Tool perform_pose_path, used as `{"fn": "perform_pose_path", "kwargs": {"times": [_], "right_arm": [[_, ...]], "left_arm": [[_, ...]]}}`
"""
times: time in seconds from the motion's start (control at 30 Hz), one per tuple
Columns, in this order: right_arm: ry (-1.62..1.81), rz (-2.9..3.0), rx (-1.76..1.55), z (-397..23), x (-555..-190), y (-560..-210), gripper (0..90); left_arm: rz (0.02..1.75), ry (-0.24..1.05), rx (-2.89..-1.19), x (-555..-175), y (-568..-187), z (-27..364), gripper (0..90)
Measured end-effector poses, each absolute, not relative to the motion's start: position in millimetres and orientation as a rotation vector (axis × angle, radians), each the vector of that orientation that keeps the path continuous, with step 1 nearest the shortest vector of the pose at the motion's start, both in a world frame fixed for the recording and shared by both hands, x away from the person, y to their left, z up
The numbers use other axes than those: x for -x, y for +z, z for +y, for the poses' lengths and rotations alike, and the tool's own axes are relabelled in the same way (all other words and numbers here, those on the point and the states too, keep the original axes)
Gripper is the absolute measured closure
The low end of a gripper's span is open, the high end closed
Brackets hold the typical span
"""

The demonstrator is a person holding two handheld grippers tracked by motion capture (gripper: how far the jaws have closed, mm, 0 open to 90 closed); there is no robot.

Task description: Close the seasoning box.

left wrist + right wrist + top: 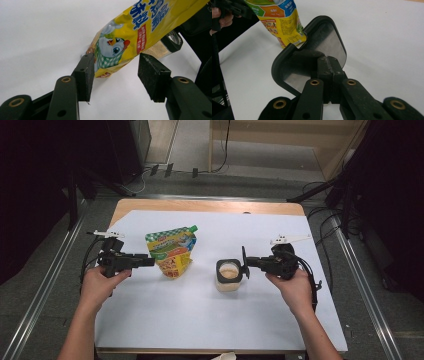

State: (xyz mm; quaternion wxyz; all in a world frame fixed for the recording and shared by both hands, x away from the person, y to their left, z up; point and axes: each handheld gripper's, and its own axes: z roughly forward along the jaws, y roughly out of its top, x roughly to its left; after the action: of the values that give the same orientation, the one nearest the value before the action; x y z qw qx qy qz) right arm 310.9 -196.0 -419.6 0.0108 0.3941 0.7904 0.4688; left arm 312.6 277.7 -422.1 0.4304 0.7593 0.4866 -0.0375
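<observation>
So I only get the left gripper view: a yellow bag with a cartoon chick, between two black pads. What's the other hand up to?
Observer: The right gripper is shut on a black-rimmed lid, holding it on edge.
Operator: The lid of what?
Observer: Most likely the jar of pale powder right beside it, which stands open on the white sheet.
Operator: And the top of my bag?
Observer: It ends in a green cap at the corner farthest from the person.
</observation>
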Motion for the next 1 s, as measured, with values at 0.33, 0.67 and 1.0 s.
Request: {"fn": "perform_pose_path", "kwargs": {"times": [0.33, 0.67, 1.0], "right_arm": [[1.451, 2.502, -1.206, -186, -310, -424, 90.0], [1.441, 2.523, -1.185, -178, -308, -426, 90.0], [1.421, 2.549, -1.158, -171, -307, -429, 90.0]], "left_arm": [[1.214, -0.096, -1.9, -313, -423, 278, 48.0], [1.219, -0.096, -1.901, -313, -424, 277, 48.0], [1.219, -0.098, -1.909, -313, -425, 277, 48.1]]}}
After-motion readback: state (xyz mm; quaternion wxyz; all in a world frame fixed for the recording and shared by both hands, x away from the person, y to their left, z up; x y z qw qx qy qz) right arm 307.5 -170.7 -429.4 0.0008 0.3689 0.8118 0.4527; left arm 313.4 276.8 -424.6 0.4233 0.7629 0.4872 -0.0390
